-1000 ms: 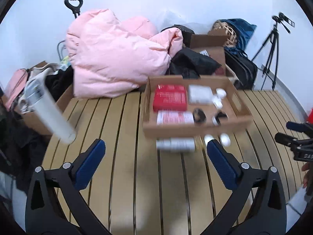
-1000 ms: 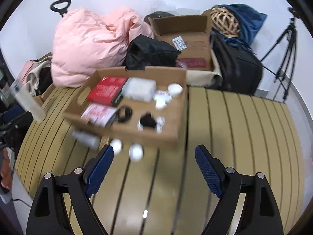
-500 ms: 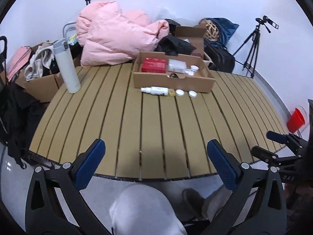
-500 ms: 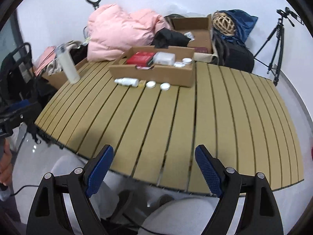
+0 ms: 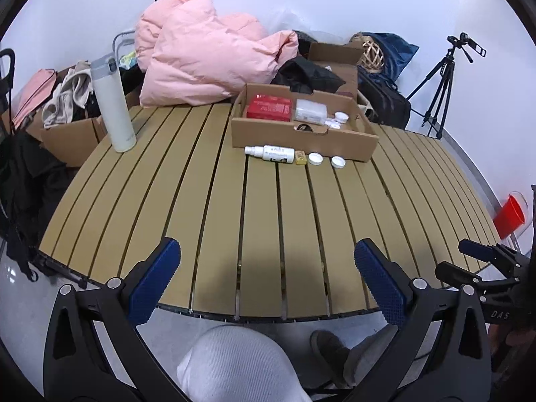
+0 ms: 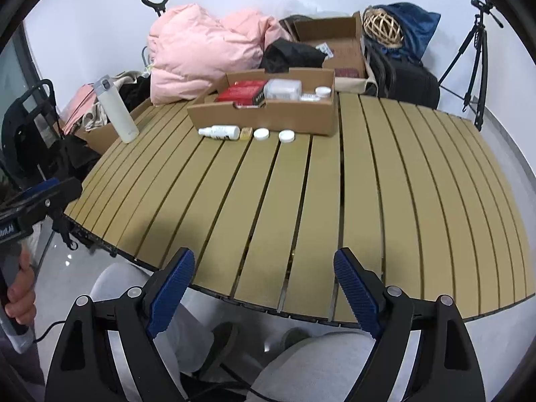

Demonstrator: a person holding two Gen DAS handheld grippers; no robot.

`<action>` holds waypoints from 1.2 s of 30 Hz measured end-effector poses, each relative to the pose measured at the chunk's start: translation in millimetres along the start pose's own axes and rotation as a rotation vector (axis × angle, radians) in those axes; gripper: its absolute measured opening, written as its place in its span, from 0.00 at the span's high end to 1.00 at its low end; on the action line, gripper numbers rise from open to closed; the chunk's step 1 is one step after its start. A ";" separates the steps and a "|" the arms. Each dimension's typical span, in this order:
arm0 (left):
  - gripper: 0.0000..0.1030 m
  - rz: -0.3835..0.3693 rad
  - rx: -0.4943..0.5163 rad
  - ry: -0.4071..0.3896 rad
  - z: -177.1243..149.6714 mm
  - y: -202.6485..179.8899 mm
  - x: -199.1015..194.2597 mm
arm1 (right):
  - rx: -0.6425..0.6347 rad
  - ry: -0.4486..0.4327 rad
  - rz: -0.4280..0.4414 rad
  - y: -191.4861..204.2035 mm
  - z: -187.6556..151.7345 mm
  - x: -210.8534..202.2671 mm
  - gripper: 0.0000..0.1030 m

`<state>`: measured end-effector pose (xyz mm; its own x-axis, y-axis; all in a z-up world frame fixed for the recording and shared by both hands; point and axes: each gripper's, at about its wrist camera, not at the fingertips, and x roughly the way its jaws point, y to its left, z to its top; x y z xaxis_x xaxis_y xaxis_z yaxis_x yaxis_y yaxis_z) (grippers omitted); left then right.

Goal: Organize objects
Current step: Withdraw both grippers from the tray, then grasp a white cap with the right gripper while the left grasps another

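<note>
A: White steel flask [image 5: 112, 102] with a grey lid stands upright at the far left of the slatted tan table [image 5: 261, 221], well apart from everything else, probably just parked out of the way.

B: And further right?

A: At the far middle, an open brown cardboard tray [image 5: 303, 137] holds a red flat box [image 5: 269, 108], a clear plastic case [image 5: 310, 110] and some small white jars. Just on its near side runs a loose row: a white spray bottle [image 5: 270, 153] lying on its side, a small yellow block [image 5: 300, 158], then two round white lids or jars [image 5: 315, 158], [image 5: 337, 161]. My guess is that row waits to go into the tray.

B: What are the grippers doing?

A: Nothing is held. The left gripper [image 5: 268, 281] hangs over the near table edge, blue pads spread wide and empty. The right gripper [image 6: 264, 284] is likewise wide and empty above the near edge, the person's knees below it. Both sit far from the row, so each needs a long reach forward.

B: Anything at the far right?

A: Only a black tripod [image 5: 442, 80] on the floor.
</note>
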<state>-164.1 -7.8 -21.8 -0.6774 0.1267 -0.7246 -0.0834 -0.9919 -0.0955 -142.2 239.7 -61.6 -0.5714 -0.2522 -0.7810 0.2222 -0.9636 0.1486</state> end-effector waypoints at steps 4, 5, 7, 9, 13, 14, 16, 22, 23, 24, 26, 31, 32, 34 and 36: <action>0.00 -0.029 0.010 0.008 5.8 2.6 16.4 | -0.023 -0.007 0.027 3.9 7.0 15.2 0.25; 0.00 -0.040 0.021 0.008 10.0 2.4 22.4 | -0.027 -0.013 0.033 4.9 10.0 20.0 0.27; 0.00 -0.043 0.023 0.006 18.1 4.0 31.4 | -0.025 -0.038 0.046 4.4 18.6 28.4 0.32; 0.00 -0.078 0.026 -0.007 29.9 4.8 43.6 | -0.023 -0.047 0.041 3.5 30.2 39.7 0.32; 0.00 -0.119 0.042 -0.092 55.1 -6.5 78.0 | -0.002 -0.084 0.038 -3.0 57.9 66.2 0.32; 0.00 -0.140 0.052 -0.104 60.9 -10.9 88.9 | 0.011 -0.099 0.047 -6.9 66.0 74.2 0.32; 0.02 -0.173 0.074 -0.102 72.6 -23.0 111.7 | 0.036 -0.096 0.037 -16.6 83.1 95.2 0.32; 0.57 -0.196 0.137 0.023 104.6 -64.5 206.1 | 0.141 -0.031 -0.024 -55.4 127.5 173.7 0.65; 0.60 -0.190 0.129 0.066 107.8 -68.1 222.5 | 0.161 -0.034 -0.025 -60.0 131.2 181.9 0.66; 0.65 -0.172 0.130 0.091 108.5 -72.6 236.5 | 0.183 -0.040 -0.011 -64.7 134.6 190.9 0.66; 0.67 -0.143 0.145 0.117 107.8 -78.0 258.8 | 0.204 -0.040 0.006 -69.1 140.9 208.6 0.68; 0.67 -0.071 0.180 0.131 103.4 -82.1 280.8 | 0.136 -0.026 -0.020 -58.8 147.2 237.7 0.76; 0.67 -0.059 0.195 0.125 101.6 -84.0 280.6 | 0.122 -0.019 -0.020 -57.9 146.8 243.5 0.78; 0.67 -0.040 0.223 0.116 99.6 -88.4 279.8 | 0.104 -0.025 -0.035 -57.8 143.4 249.6 0.85; 0.67 -0.015 0.255 0.103 94.9 -92.9 278.5 | 0.077 -0.047 -0.051 -55.9 140.8 248.9 0.90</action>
<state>-414.4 119.3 -150.0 -0.5980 0.1285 -0.7911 -0.2831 -0.9573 0.0586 -408.2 218.4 -178.9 -0.6169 -0.2045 -0.7600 0.1315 -0.9789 0.1566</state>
